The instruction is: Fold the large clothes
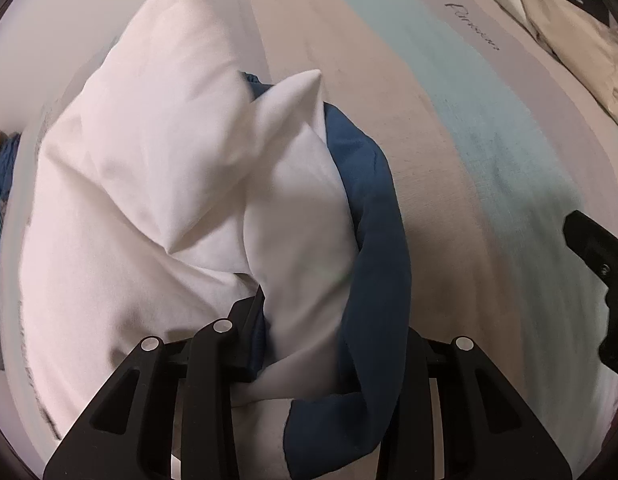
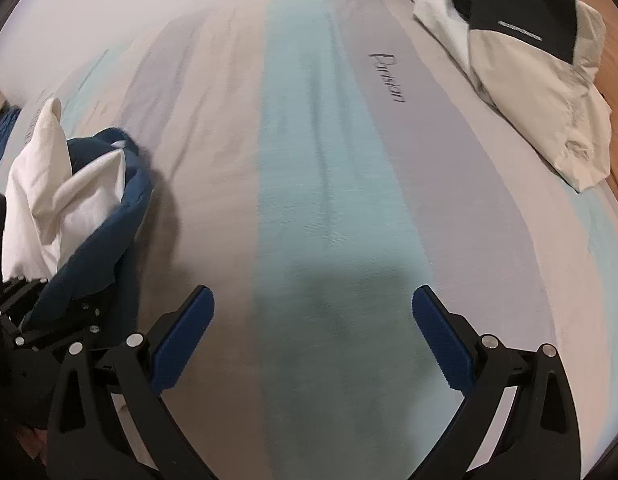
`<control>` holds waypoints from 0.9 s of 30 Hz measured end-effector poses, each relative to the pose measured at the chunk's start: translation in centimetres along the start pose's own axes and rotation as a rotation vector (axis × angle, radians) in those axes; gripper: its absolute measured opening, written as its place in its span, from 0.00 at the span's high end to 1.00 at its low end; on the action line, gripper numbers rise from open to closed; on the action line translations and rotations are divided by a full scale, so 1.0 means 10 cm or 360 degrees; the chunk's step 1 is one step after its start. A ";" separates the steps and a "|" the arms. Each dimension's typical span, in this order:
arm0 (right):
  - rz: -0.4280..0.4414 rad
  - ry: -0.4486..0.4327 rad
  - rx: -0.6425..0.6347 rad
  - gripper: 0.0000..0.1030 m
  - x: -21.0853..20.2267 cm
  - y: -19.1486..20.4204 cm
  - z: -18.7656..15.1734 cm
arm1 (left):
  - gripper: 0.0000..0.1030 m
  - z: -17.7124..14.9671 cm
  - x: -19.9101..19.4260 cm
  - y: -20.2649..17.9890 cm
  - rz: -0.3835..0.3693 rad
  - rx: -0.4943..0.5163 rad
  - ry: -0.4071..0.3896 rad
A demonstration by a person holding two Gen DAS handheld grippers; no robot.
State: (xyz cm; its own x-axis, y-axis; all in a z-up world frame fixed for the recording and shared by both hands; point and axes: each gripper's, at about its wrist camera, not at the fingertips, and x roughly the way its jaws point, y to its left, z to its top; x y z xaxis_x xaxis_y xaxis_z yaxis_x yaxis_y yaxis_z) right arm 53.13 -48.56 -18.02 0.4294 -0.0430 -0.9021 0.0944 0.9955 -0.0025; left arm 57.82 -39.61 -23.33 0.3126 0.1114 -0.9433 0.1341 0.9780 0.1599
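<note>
Close up, the left gripper [image 1: 305, 360] is clamped on a bunched white and blue garment [image 1: 181, 184], which hangs in a heap just above the striped bedspread [image 1: 489, 168]. Beside it, to its right over the bedspread, the right gripper [image 2: 313, 332] has its blue-padded fingers [image 2: 185, 336] spread wide with nothing between them, over the pale blue stripe. Farther along the bedspread, by its far right edge, lies a crumpled cream and black jacket [image 2: 541, 92].
</note>
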 end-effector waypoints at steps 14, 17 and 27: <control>0.0044 0.0059 0.0049 0.07 0.08 -0.14 -0.16 | 0.67 -0.10 0.22 -0.17 0.0109 0.0053 -0.0055; 0.0054 0.0058 0.0022 0.07 0.04 -0.12 -0.17 | 0.59 -0.09 0.18 -0.19 0.0075 0.0023 -0.0055; 0.0024 0.0026 0.0018 0.07 -0.17 -0.27 -0.23 | 0.24 -0.15 -0.11 -0.22 -0.0059 -0.0044 -0.0072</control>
State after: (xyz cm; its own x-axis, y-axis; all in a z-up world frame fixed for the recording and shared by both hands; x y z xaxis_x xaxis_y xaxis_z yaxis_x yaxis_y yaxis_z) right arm 50.10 -50.96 -17.47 0.4160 -0.0264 -0.9090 0.0980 0.9951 0.0160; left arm 55.78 -41.66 -23.08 0.3504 0.0676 -0.9342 0.1206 0.9858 0.1166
